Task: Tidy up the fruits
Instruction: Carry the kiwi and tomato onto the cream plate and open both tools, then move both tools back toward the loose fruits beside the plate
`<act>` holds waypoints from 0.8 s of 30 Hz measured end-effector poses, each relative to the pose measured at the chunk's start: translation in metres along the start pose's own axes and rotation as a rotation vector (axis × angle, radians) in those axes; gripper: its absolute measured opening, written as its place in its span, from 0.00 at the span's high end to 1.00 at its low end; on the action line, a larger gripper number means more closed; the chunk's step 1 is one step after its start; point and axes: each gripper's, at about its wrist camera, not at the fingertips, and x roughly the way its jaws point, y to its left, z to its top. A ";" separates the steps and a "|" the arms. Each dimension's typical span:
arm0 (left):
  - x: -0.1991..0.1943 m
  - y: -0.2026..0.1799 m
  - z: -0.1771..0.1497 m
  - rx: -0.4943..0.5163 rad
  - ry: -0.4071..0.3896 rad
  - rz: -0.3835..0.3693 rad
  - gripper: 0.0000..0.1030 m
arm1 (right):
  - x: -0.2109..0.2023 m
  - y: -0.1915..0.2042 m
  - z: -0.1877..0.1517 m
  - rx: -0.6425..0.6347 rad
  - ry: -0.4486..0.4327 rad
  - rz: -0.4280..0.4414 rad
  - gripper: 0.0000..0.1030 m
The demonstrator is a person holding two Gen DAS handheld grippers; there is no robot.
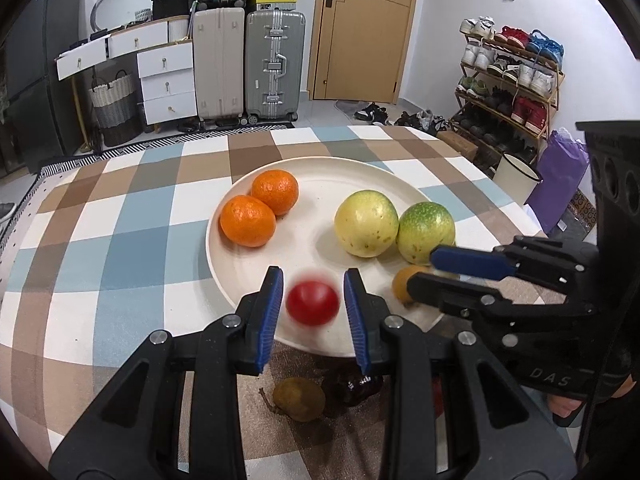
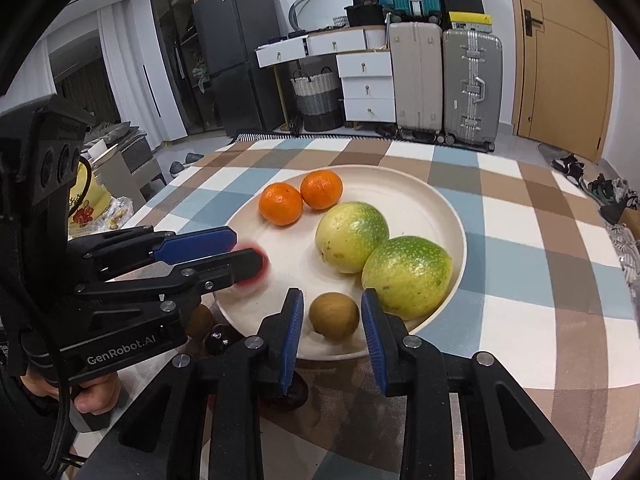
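- Left gripper (image 1: 310, 276): jaws slightly apart, flanking a small red fruit (image 1: 313, 304); narrow gaps either side, not clamped; fruit blurred, at the near edge of the plate (image 1: 320, 184).
- Right gripper (image 2: 332, 296): jaws slightly apart around a small brown fruit (image 2: 334, 316) resting on the plate; not pressed.
- Also on the plate: two oranges (image 1: 248, 220) touching, two yellow-green fruits (image 1: 366, 224) touching.
- Off the plate, on the checked tablecloth (image 1: 120, 240): another brown fruit (image 1: 298, 398) beside a dark fruit (image 1: 352, 390).

"GenRobot.AI" marks the left tool (image 2: 256, 248); "DAS" the right tool (image 1: 424, 276).
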 end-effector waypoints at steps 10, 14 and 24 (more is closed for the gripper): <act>-0.023 0.011 -0.004 -0.017 -0.033 0.048 0.18 | -0.038 -0.003 -0.001 0.009 -0.080 -0.010 0.14; -0.036 0.018 -0.006 -0.014 -0.021 0.058 0.17 | -0.043 -0.013 -0.003 0.052 -0.067 0.017 0.01; -0.054 0.038 -0.027 -0.064 0.009 0.070 0.01 | -0.034 -0.021 -0.010 0.046 0.022 -0.020 0.01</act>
